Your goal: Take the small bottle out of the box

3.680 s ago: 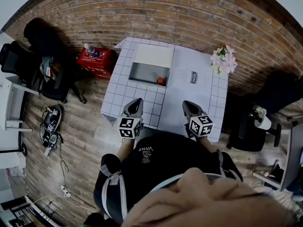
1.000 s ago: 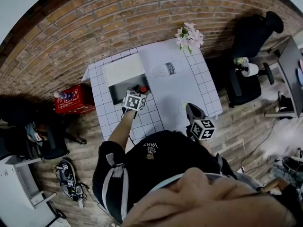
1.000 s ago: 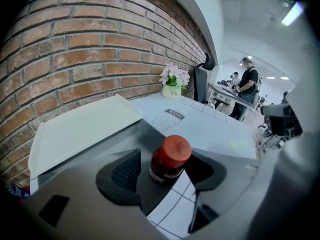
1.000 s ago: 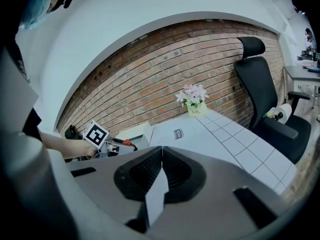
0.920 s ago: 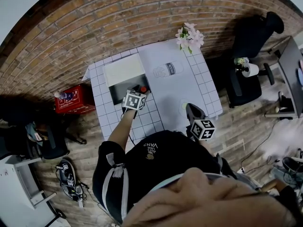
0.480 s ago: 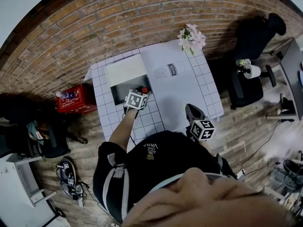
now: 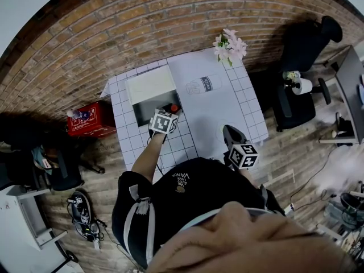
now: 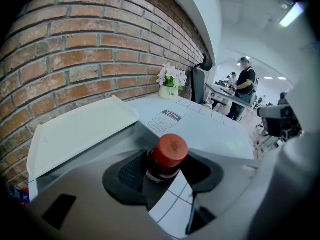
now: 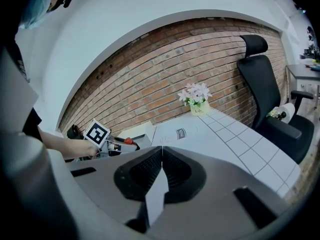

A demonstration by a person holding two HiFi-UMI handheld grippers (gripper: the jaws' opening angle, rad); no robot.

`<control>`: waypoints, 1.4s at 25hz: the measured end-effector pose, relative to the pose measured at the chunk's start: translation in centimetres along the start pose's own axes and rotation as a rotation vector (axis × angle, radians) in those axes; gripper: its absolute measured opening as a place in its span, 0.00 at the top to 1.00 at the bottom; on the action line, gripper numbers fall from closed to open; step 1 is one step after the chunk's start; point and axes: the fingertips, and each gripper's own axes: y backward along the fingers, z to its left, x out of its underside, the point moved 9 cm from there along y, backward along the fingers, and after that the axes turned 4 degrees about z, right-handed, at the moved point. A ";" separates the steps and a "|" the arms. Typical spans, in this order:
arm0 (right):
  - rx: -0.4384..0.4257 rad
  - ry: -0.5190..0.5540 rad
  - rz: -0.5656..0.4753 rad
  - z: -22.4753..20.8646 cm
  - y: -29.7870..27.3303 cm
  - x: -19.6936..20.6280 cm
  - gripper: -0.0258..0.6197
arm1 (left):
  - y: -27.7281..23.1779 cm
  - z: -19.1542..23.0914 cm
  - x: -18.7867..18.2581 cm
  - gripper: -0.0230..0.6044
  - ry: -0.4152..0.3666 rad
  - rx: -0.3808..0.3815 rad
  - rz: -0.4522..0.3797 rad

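A small dark bottle with a red cap (image 8: pixel 167 159) stands upright at the right end of the open grey box (image 7: pixel 142 111), whose white lid (image 8: pixel 80 129) lies folded back. My left gripper (image 8: pixel 165 176) has just been closing with the bottle between its jaws, and the pads now sit against its sides below the cap. In the head view the left gripper (image 7: pixel 169 111) reaches into the box by the red cap (image 7: pixel 174 108). My right gripper (image 7: pixel 227 132) hovers over the table's near right part, its jaws (image 9: pixel 161 151) shut with nothing between them.
A pot of pink flowers (image 7: pixel 228 45) stands at the table's far corner by the brick wall. A milk print (image 7: pixel 208 84) marks the white cloth. A red crate (image 7: pixel 85 121) sits on the floor at left, a black office chair (image 9: pixel 270 94) at right. People stand far off (image 8: pixel 244 86).
Since the oldest frame my left gripper has gone from the table's near edge out to the box and the bottle. Over the last second neither gripper has shifted place.
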 end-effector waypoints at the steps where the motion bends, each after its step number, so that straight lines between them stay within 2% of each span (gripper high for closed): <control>1: -0.002 0.002 0.001 0.1 0.0 0.0 0.96 | 0.2 0.0 -0.1 0.63 -0.002 -0.005 -0.012; 16: -0.015 0.017 -0.013 3.4 -0.7 1.0 0.96 | 5.3 0.6 0.3 0.63 -0.043 -0.020 -0.139; 35: 0.007 0.012 -0.050 10.8 -1.1 4.8 0.96 | 12.5 2.5 6.5 0.63 -0.064 0.019 -0.200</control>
